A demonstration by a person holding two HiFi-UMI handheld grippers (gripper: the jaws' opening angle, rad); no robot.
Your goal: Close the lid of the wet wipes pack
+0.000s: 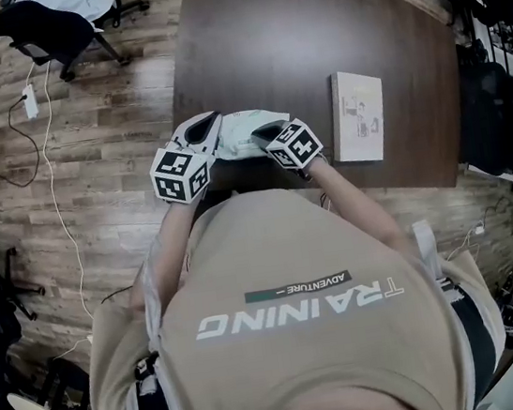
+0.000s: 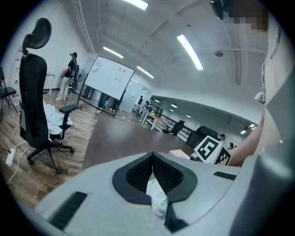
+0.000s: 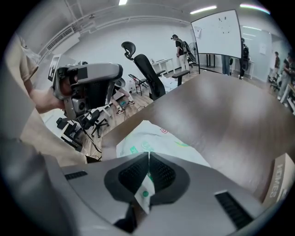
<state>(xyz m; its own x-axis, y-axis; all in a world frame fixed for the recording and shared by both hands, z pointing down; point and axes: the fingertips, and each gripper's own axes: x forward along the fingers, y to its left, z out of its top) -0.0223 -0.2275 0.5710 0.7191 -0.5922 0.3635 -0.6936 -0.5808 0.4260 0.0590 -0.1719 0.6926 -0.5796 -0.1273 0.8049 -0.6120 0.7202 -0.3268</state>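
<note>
Grippers: one is held in each hand, both low over the near edge of the dark brown wooden table (image 1: 308, 31).
Left gripper (image 2: 152, 161) (image 1: 211, 130): clenched; a white, green-printed edge of the pack is pinched between its black ribbed pads (image 2: 138, 174).
Right gripper (image 3: 148, 160) (image 1: 266, 134): clenched as well; a thin white flap with a green dot (image 3: 144, 194) is nipped between its pads. Whether that flap is the lid cannot be told.
Pack: the white soft-plastic wet wipes pack with green print (image 1: 238, 128) (image 3: 156, 138) is seen at the table's near edge, between the two grippers, gripped at its left end by the left one and at its right end by the right one.
Marker cubes: the black-and-white cubes (image 1: 181, 172) (image 1: 293, 144) are turned up toward the head camera.
Box: a flat white rectangular box (image 1: 359, 116) is laid on the table to the right of the pack, apart from it.
Surroundings: a black high-backed office chair (image 2: 32, 92) and a large whiteboard on a stand (image 2: 108, 78) are seen on the plank floor (image 1: 85, 129) beyond the table.
</note>
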